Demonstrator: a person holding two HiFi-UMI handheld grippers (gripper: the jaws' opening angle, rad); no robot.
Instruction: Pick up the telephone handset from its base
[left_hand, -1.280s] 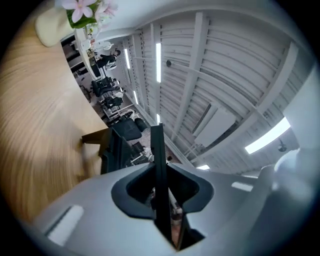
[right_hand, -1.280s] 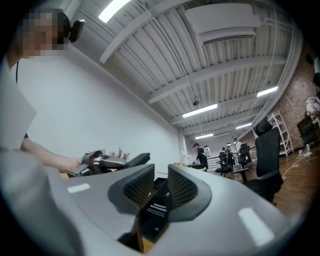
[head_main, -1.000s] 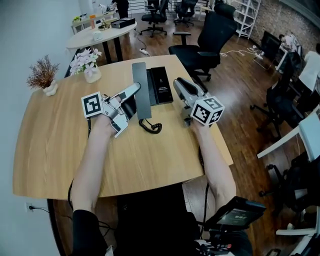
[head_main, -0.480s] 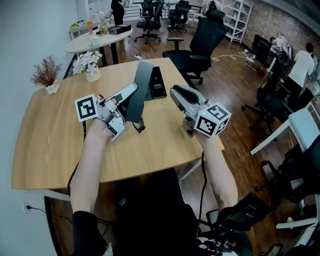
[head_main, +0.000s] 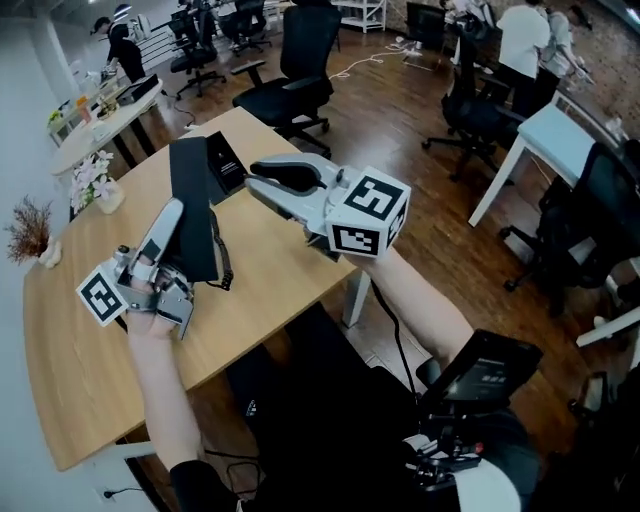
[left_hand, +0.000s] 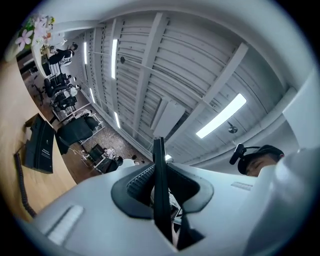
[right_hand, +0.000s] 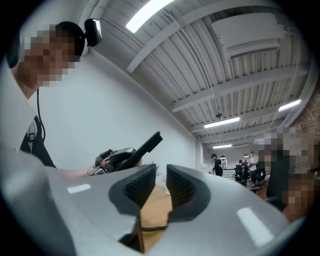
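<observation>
The black telephone handset (head_main: 195, 190) hangs clear of the table, upright and a little tilted, with my left gripper (head_main: 178, 212) shut on its lower half. Its coiled cord (head_main: 222, 265) dangles below it. The black base (head_main: 222, 160) stays on the wooden table (head_main: 280, 260) behind it. In the left gripper view the handset (left_hand: 160, 165) shows edge-on as a thin black strip between the pads of the left gripper (left_hand: 160, 175). My right gripper (head_main: 262, 178) hovers beside the base, jaws a little apart and empty. The right gripper (right_hand: 161, 182) looks towards the raised handset (right_hand: 150, 141).
A vase of pink flowers (head_main: 95, 180) and a dried plant (head_main: 30, 225) stand at the table's far left. A black office chair (head_main: 295, 60) sits behind the table. A pale table (head_main: 555, 135), more chairs and people fill the room at right.
The left gripper has carried the handset up and away from the base, towards the near left. The right gripper has risen too. The head camera has swung, so the table now runs diagonally.
</observation>
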